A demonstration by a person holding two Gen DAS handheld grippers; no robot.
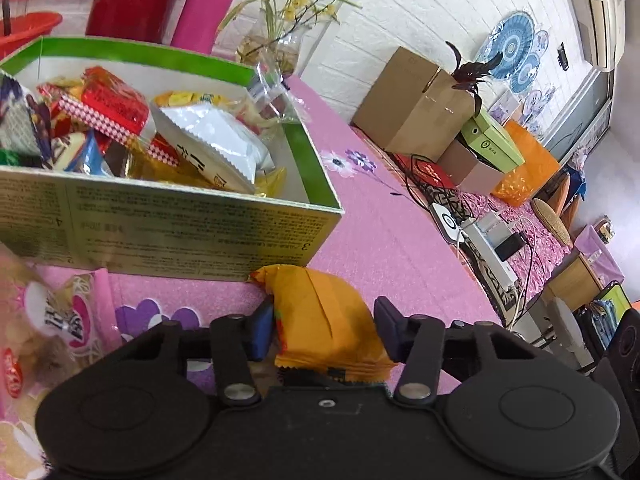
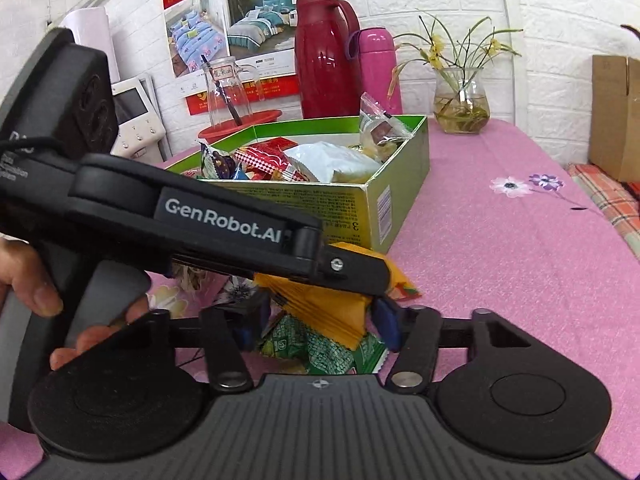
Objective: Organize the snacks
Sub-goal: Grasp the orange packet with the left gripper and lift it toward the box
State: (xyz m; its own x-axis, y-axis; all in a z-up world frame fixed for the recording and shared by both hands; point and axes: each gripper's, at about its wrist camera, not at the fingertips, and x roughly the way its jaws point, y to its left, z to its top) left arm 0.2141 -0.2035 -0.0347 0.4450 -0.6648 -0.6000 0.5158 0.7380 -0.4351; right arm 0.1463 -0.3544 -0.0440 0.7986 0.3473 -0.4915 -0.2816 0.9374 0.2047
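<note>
An open green box holds several snack packets, with a white packet on top; it also shows in the right wrist view. My left gripper is shut on an orange snack packet just in front of the box wall. In the right wrist view the left gripper crosses the frame with the orange packet in it. My right gripper is around a green snack packet lying on the pink tablecloth; its fingers touch the packet's edges.
A pink-and-white snack bag lies left of the left gripper. A red thermos, pink flask and flower vase stand behind the box. Cardboard boxes and cables sit along the table's right.
</note>
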